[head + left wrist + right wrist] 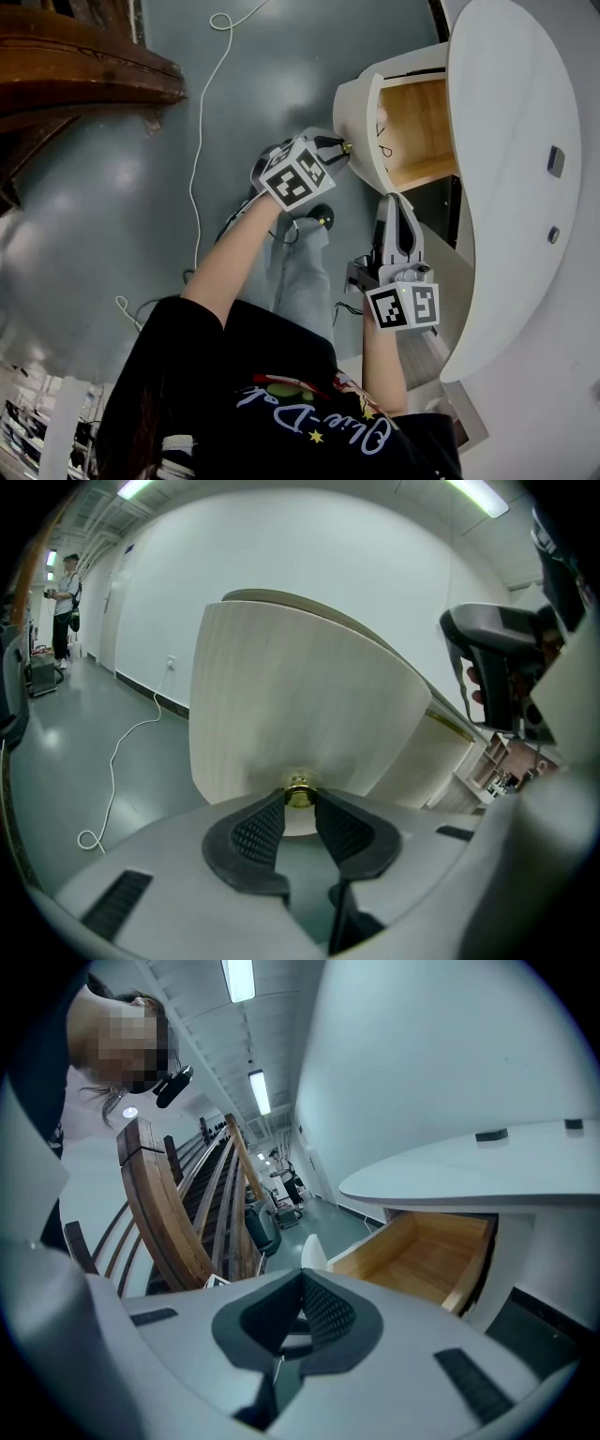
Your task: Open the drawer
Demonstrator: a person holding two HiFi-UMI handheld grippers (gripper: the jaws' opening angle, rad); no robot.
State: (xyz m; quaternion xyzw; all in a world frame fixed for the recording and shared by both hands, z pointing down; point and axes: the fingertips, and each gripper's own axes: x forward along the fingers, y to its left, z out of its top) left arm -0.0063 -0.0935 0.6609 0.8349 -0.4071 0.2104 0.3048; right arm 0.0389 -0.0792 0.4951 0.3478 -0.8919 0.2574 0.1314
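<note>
Drawer (422, 131): white, curved-front, wood-lined; it stands pulled out, so I judge little remains.
Left gripper (300, 808): my jaws clamp its small round brass knob (300, 794).
Right gripper (301, 1283): pinched together, empty.

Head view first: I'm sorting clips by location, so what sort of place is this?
Probably a large workshop or lab hall, not a home: a grey floor with a loose white cable, long ceiling strip lights, and a white curved cabinet with its drawer open.
</note>
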